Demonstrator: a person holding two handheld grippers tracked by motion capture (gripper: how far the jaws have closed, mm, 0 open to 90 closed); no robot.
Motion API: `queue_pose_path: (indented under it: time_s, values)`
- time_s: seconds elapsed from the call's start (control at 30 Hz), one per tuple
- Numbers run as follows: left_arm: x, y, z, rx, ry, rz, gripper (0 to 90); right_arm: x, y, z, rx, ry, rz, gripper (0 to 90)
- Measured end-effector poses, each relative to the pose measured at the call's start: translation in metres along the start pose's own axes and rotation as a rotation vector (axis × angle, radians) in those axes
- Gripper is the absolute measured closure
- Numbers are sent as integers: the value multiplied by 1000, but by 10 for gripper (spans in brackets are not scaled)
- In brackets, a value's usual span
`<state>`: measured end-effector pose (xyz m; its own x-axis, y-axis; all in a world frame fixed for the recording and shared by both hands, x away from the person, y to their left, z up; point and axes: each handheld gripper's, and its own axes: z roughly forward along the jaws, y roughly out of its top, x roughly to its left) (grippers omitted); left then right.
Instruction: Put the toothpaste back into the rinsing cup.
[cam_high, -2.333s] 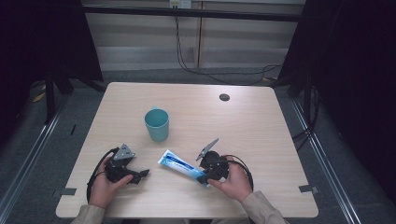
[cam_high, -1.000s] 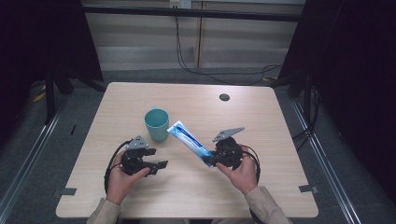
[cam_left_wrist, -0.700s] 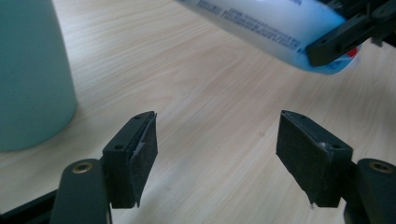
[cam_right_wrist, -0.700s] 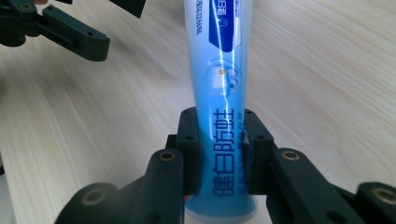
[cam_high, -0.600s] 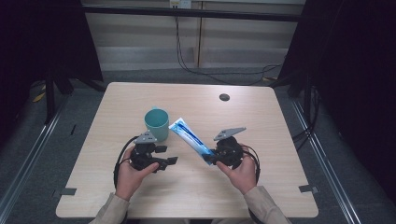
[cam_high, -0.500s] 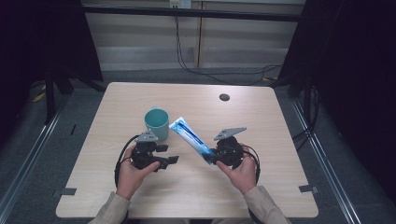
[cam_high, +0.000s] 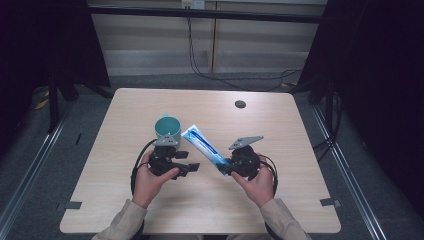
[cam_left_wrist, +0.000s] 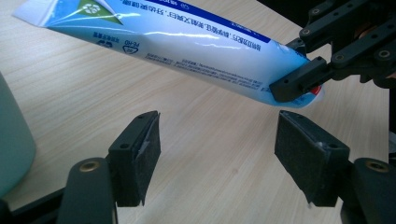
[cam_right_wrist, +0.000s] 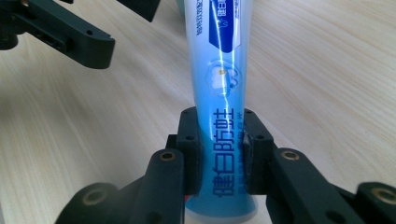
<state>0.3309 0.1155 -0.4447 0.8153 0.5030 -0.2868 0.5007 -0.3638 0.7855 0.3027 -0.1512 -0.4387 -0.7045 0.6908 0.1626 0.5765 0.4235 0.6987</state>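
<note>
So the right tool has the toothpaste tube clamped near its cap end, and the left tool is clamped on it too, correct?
Not quite. The right tool does clamp the toothpaste tube near its cap end, but the left tool is open, its pads apart below the tube, as the left gripper view shows.

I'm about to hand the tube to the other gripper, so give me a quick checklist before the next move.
1. Right gripper clamped on the blue-and-white plastic toothpaste tube: ok.
2. Left gripper jaws open, nothing between them: ok.
3. Tube lifted off the light wooden table: ok.
4. Teal plastic cup upright, apart from the tube: ok.
5. Tube's cap closed: cannot tell.
</note>
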Motion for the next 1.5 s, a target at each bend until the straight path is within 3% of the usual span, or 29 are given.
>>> queue_pose_path:
  time_s: [0.17, 0.63, 0.9, 1.27, 1.5]
  values:
    - [0, 2, 1, -15, -22, -17, 311, 1, 2, -1, -10, -3, -6, 737]
    - [-5, 13, 5, -35, -51, -12, 312, 5, 2, 3, -8, -7, -25, 737]
    - [-3, 14, 8, -34, -51, -32, 310, 5, 2, 2, -42, -12, -21, 737]
    - [-3, 17, 15, -31, -53, -103, 306, 10, 2, 2, -67, -3, -45, 735]
    - [1, 18, 13, -67, -73, -176, 324, 12, 3, 2, -86, 8, -46, 733]
